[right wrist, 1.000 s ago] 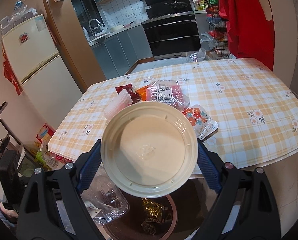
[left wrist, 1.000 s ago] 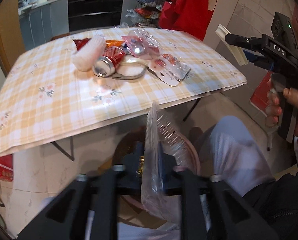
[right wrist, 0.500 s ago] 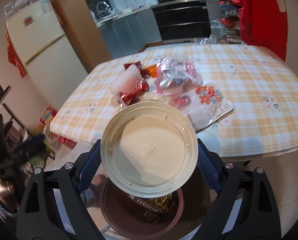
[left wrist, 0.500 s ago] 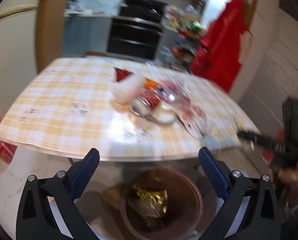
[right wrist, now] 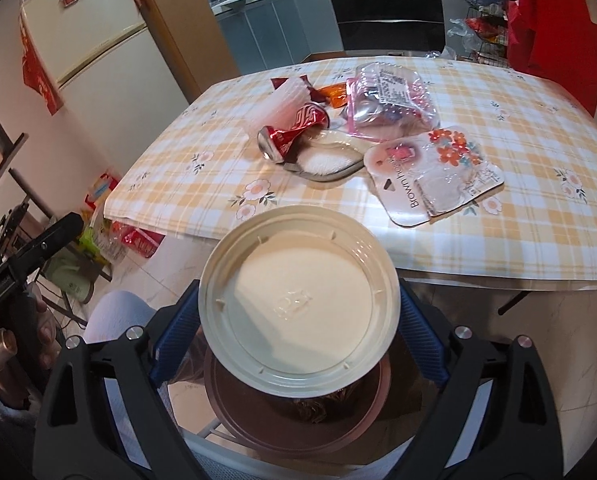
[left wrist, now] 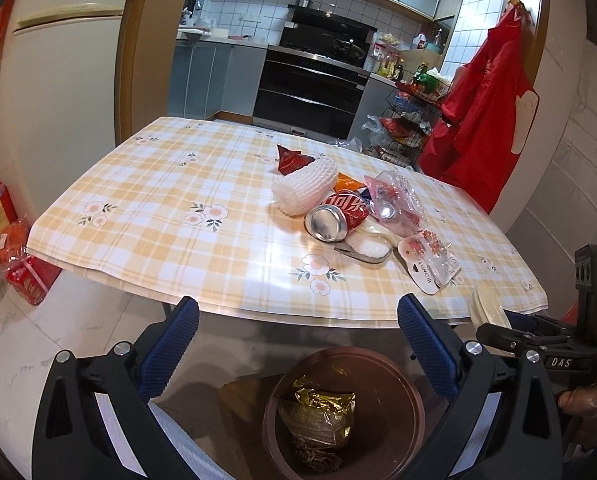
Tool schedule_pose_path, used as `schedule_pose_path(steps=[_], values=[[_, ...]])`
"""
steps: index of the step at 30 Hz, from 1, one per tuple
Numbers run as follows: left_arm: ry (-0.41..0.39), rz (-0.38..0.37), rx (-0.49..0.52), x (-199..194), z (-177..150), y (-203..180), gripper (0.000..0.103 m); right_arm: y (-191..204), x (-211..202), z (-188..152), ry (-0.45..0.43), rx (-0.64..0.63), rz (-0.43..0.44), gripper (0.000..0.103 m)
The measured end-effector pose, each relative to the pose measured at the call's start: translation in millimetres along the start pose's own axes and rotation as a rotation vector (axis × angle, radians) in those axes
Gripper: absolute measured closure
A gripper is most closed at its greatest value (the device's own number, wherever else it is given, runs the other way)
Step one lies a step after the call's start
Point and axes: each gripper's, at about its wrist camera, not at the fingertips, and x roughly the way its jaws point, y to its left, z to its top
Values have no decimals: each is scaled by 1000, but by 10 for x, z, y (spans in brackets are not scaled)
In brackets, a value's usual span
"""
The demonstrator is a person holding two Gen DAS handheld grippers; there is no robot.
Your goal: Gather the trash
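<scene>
From the left wrist, the left gripper [left wrist: 298,328] has its blue-padded jaws spread wide with nothing between them; they have just been opening. It hangs above a round brown bin [left wrist: 412,396] on the floor, just this side of the table's near edge, and the bin holds a crumpled gold wrapper [left wrist: 324,400] over some clear plastic. Beyond it the table [left wrist: 158,196] wears a yellow checked cloth with small flowers, and the remaining trash lies in a cluster right of centre: a white foam net sleeve [left wrist: 304,192], a dark red wrapper [left wrist: 291,159] behind it, a crushed red can [left wrist: 336,220] with its silver end facing near, a crumpled clear pack [left wrist: 394,204], a shallow tray of white material [left wrist: 368,248], and a hook card [left wrist: 428,266] nearest the right edge. At far right the right gripper [left wrist: 498,320] reaches in with a cream lid [left wrist: 488,308] seen edge-on, and fingers [left wrist: 582,400] wrap its handle. From the right wrist, that gripper's jaws are clamped on either side of the round cream lid [right wrist: 298,308], which faces the camera and is held over the brown bin [right wrist: 298,412]. The same trash sits on the table [right wrist: 538,184] beyond: can [right wrist: 294,130], tray [right wrist: 326,160], clear pack [right wrist: 386,98] and hook card [right wrist: 434,174]. At left, a hand [right wrist: 2,344] grips the left gripper's handle.
</scene>
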Motion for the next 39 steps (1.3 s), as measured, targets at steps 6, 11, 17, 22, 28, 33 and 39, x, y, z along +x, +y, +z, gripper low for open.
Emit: schedule_pose_path(steps=[6,11,17,22,28,33,39], values=[[3,5,-12,19,-12,35,6,42,55,-5,19,-3,11,8],[4,8,-9,27,-12,41,6,21,59,2,13,-1,-4,6],[11,20,-4,60,-20,59,6,-105,38,15,-3,35,-45,6],[20,31,0,95,-30,54,6,-205,32,12,-12,57,-66,6],[48,46,29,221,-35,11,6,-368,61,35,-18,63,-106,6],[83,56,57,393,-28,-28,6,-550,120,53,-17,90,-123,6],[117,53,194,760,147,-230,6,-755,219,142,-6,111,-155,6]])
